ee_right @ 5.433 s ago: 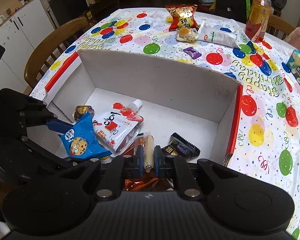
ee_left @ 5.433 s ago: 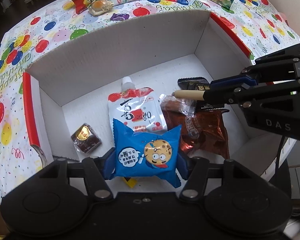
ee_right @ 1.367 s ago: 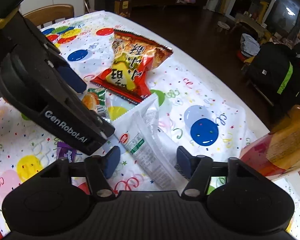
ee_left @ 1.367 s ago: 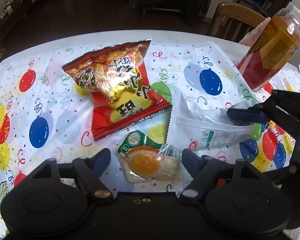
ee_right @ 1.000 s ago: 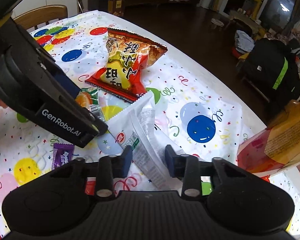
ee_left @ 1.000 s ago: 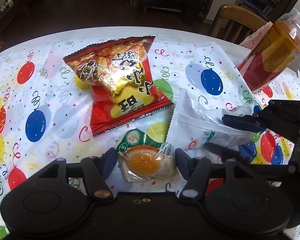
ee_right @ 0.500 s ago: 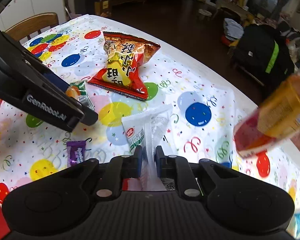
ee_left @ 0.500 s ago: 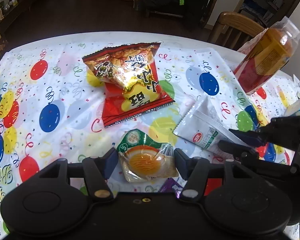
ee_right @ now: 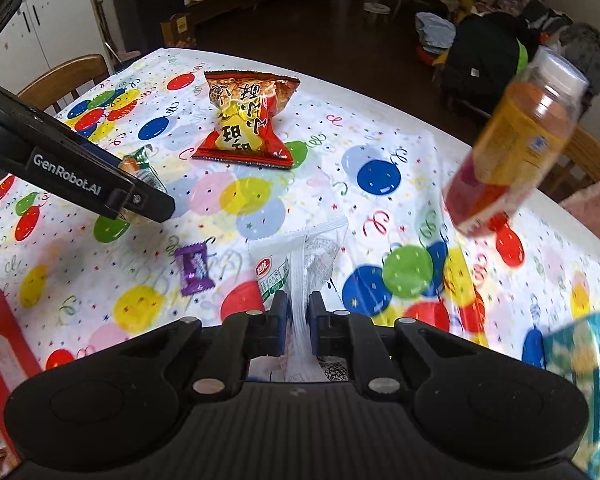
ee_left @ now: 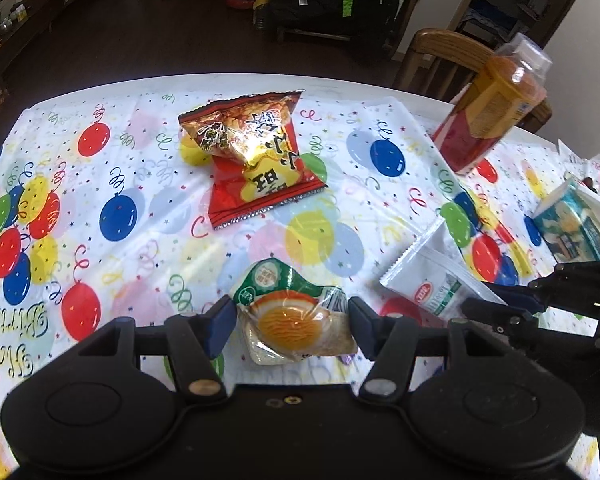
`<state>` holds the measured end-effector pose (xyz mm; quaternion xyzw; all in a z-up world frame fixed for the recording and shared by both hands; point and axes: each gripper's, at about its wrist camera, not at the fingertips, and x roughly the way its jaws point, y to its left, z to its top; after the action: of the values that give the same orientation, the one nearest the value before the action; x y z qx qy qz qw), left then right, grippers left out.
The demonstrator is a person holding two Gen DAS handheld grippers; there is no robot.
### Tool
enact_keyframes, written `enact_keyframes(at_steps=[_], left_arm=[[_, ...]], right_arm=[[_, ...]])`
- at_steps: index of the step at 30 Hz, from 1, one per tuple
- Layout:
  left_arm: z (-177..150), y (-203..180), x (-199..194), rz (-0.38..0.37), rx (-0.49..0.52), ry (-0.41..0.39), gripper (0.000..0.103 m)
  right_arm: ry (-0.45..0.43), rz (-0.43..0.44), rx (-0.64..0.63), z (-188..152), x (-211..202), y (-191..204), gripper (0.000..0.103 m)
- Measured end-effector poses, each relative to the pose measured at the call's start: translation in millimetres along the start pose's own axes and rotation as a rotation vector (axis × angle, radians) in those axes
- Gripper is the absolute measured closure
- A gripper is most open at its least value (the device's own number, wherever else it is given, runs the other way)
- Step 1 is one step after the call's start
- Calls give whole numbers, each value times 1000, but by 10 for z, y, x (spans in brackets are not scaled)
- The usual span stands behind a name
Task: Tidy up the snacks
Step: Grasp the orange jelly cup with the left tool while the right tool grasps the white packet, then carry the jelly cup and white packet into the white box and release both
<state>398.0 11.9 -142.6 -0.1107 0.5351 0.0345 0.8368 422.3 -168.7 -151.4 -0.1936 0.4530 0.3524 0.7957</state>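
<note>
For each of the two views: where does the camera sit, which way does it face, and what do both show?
Left wrist: behind the left gripper, facing across the table; its fingers flank an egg-yolk snack packet; right gripper at right.
Right wrist: behind the right gripper, shut on a white packet; left gripper enters at left.
Shared: red chip bag, bottle.

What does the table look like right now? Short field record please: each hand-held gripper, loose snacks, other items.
left hand-held gripper: shut on clear packet with orange-yellow pastry and green label
right hand-held gripper: shut on long white plastic snack packet
loose snacks: red-and-gold crinkly chip bag, flat on the balloon-print tablecloth; small purple wrapped candy
other items: orange drink bottle with clear cap, upright at the far right; teal printed carton
storage box: only a red edge visible
</note>
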Motion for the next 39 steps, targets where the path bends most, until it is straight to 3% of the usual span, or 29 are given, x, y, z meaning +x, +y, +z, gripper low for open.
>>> enact_keyframes(at_steps=[22, 39], left_arm=[[-609, 104, -912, -44, 91, -39, 44], [-1267, 110, -1537, -105, 192, -50, 44]], right_arm=[[-59, -9, 174, -502, -1173, 430, 92], [-131, 11, 293, -894, -1897, 1042, 92]])
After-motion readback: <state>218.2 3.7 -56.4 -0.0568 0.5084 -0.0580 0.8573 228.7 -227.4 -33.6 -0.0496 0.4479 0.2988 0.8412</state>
